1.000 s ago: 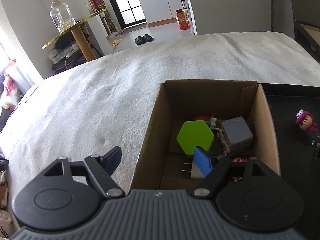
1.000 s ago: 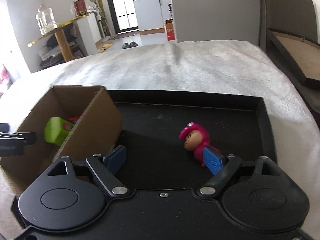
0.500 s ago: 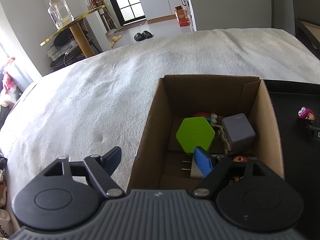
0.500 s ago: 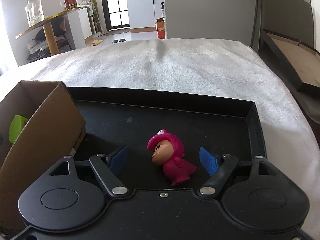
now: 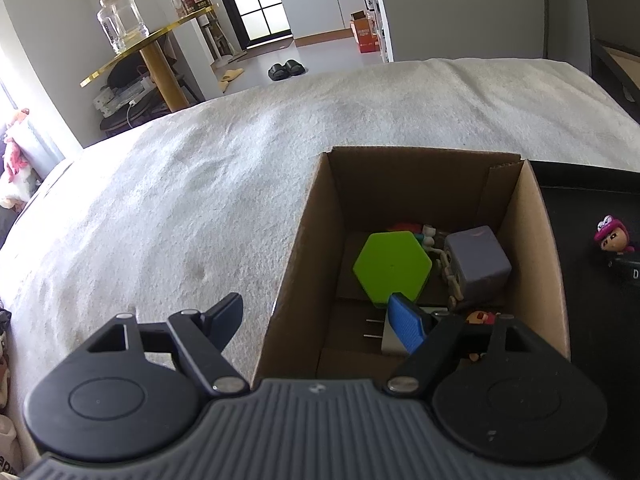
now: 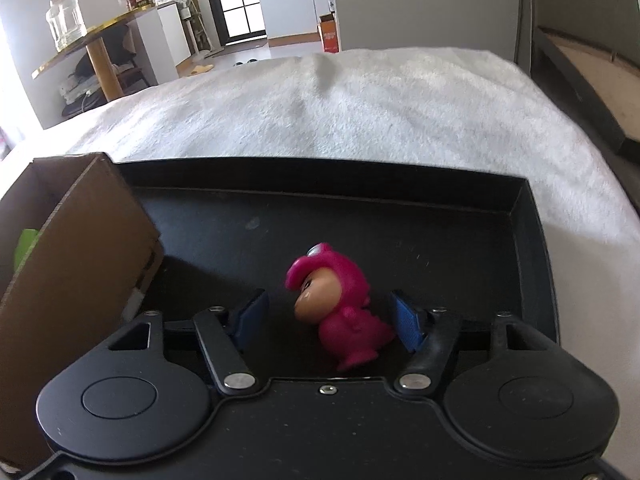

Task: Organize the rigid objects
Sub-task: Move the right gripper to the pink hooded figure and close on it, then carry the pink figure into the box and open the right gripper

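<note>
Right gripper spread wide, low over the black tray, flanking the pink figurine on both sides. Right blue pad just beside the toy's body, possibly touching; cannot tell. Left pad clearly apart from its face. No grip closed on it. Figurine lying tilted on the tray floor, hooded head toward the cardboard box, feet toward the camera.

Cardboard box standing at the tray's left edge, its right wall touching or just beside the tray's rim. A sliver of green visible inside it from the right wrist view.

Left gripper also wide open, holding nothing, straddling the left wall of the cardboard box: left finger outside over the white blanket, right finger inside the box, above its contents.

Inside the box: green hexagonal piece near the middle; grey cube charger just to its right, against the right wall; small skeleton-like figure between the two; red item behind the hexagon; white plug adapter with two prongs pointing left, near the front, partly hidden behind the right finger; small red-and-yellow toy right of it, mostly hidden.

Seen from the left wrist, pink figurine right of the box, out on the tray.

Box and tray resting on the blanket-covered bed.
</note>
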A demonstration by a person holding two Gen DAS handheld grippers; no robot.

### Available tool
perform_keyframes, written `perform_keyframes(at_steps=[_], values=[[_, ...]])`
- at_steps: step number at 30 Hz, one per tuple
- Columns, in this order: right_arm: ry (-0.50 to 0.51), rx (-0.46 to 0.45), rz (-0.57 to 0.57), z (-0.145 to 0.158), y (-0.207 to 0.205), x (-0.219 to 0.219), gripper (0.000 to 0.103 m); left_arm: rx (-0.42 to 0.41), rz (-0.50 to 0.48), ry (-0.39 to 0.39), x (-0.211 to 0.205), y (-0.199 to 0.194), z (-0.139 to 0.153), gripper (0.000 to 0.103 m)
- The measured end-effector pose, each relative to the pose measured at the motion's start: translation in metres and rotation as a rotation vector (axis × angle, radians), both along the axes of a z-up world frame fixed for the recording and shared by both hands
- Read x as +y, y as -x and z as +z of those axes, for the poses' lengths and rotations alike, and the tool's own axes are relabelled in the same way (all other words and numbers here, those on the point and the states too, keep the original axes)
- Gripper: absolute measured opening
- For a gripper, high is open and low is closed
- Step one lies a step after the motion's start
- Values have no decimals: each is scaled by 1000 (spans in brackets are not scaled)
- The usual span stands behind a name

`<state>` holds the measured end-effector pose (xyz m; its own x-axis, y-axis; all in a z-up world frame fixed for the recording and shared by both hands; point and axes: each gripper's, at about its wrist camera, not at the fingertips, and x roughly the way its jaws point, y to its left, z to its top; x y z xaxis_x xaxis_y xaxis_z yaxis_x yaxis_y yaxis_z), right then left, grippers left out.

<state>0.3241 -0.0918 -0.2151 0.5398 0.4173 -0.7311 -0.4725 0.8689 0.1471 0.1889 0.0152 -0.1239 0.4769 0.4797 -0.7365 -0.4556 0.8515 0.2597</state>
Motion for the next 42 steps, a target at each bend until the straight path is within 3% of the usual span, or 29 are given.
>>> perform_keyframes(at_steps=[5, 16, 20, 21, 24, 42], values=[[-89, 73, -27, 2, 3, -7, 65, -4, 2, 4, 2, 2, 1, 78], [-169, 101, -138, 0, -15, -16, 64, -6, 5, 10, 2, 1, 1, 78], [-135, 92, -161, -1, -17, -14, 49, -9, 12, 18, 5, 1, 0, 78], [-119, 90, -161, 1, -16, -13, 44, -9, 15, 20, 5, 1, -1, 78], [-130, 118, -142, 4, -15, -13, 43, -12, 17, 21, 5, 2, 0, 78], [-183, 26, -30, 59, 29, 7, 43, -42, 33, 33, 12, 12, 4, 78]])
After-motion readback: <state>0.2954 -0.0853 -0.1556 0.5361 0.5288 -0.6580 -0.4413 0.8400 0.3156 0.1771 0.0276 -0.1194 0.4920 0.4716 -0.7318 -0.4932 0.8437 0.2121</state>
